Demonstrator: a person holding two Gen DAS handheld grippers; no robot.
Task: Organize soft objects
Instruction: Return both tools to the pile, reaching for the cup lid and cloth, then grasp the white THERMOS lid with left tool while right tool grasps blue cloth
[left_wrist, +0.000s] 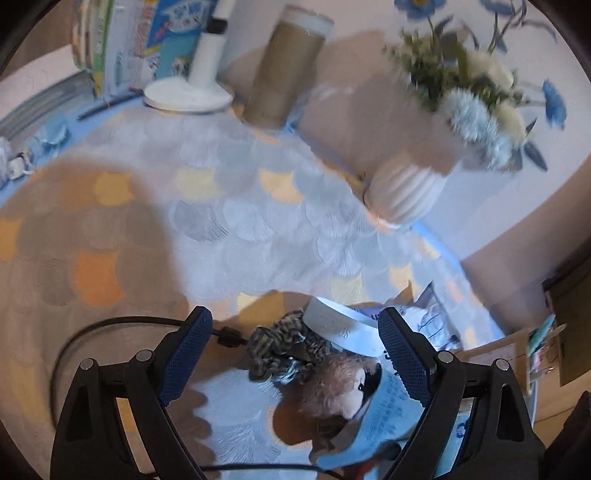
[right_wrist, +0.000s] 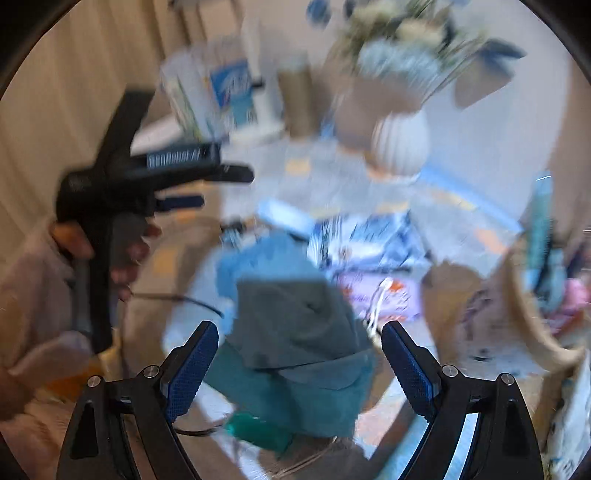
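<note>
In the left wrist view my left gripper (left_wrist: 295, 354) is open and empty above a checked fabric scrunchie (left_wrist: 280, 347) and a brown plush toy (left_wrist: 340, 387) that lie between its fingers on the patterned tablecloth (left_wrist: 236, 221). A white tape roll (left_wrist: 340, 328) lies just behind them. In the blurred right wrist view my right gripper (right_wrist: 299, 362) is open and empty above a pile of grey cloth (right_wrist: 295, 325) on teal cloth (right_wrist: 325, 402). The left gripper (right_wrist: 192, 184) shows at the left, held in a hand.
A white ribbed vase (left_wrist: 406, 188) with flowers stands at the right. A brown tube (left_wrist: 284, 70), a white lamp base (left_wrist: 188, 92) and books (left_wrist: 147, 40) stand at the back. Papers (left_wrist: 432, 325) lie right of the toys. A basket (right_wrist: 546, 295) stands at the right.
</note>
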